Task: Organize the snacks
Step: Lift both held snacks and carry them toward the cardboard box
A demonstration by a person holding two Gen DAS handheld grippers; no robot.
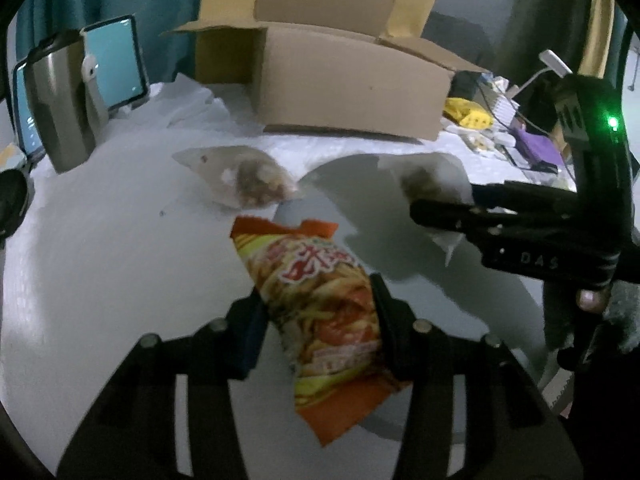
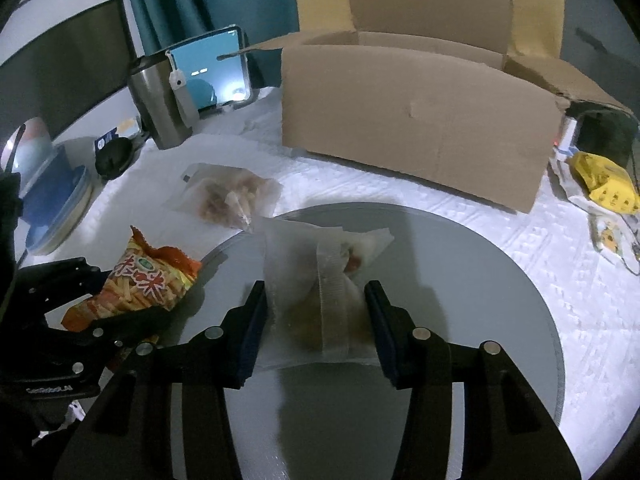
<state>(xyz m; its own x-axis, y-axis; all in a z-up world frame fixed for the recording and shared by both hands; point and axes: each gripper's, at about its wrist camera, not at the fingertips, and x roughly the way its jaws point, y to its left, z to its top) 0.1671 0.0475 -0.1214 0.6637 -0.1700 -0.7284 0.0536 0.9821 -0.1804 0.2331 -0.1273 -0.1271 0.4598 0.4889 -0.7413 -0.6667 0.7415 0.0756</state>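
Note:
An orange bag of fry-shaped snacks (image 1: 320, 312) hangs above the round grey tray (image 1: 120, 280), and my left gripper (image 1: 316, 300) is shut on its middle. In the right wrist view the same bag (image 2: 148, 280) shows at the left in the left gripper (image 2: 116, 296). My right gripper (image 2: 316, 300) is shut on a translucent white snack pouch (image 2: 320, 280), lifted over the grey tray (image 2: 460, 280). From the left wrist view this right gripper (image 1: 444, 200) comes in from the right with the pouch (image 1: 428, 176). A second translucent pouch (image 2: 228, 196) lies on the white cloth. An open cardboard box (image 2: 412, 128) stands behind.
A steel tumbler (image 1: 60, 100) and a lit tablet (image 1: 114, 60) stand at the back left. A blue and white stack (image 2: 56, 200) sits at the far left. Yellow packets (image 2: 604, 180) and cables clutter the right side beside the box. White cloth (image 2: 560, 260) covers the table.

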